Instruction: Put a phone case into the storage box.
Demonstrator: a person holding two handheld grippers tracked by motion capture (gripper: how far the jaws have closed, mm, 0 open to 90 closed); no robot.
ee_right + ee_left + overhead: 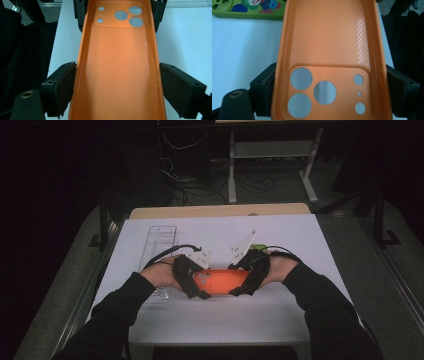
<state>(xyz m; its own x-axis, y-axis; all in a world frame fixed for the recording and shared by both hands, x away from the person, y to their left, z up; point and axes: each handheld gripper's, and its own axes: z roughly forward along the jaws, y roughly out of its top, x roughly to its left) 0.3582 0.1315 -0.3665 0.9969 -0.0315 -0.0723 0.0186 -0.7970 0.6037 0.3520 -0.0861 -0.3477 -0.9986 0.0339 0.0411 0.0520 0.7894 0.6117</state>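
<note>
Two grippers held one orange phone case [225, 281] above the white surface [280, 315]: left gripper [329, 82] fingers pinched its camera-hole end, right gripper [117, 82] fingers clamped the other end. Beyond lay a green phone case [249, 10], nearby; a clear tray [159, 240] further left.

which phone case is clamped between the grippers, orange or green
The plain orange phone case: the left gripper and right gripper each hold one end. The green cartoon-printed case lies untouched on the table behind it.
</note>
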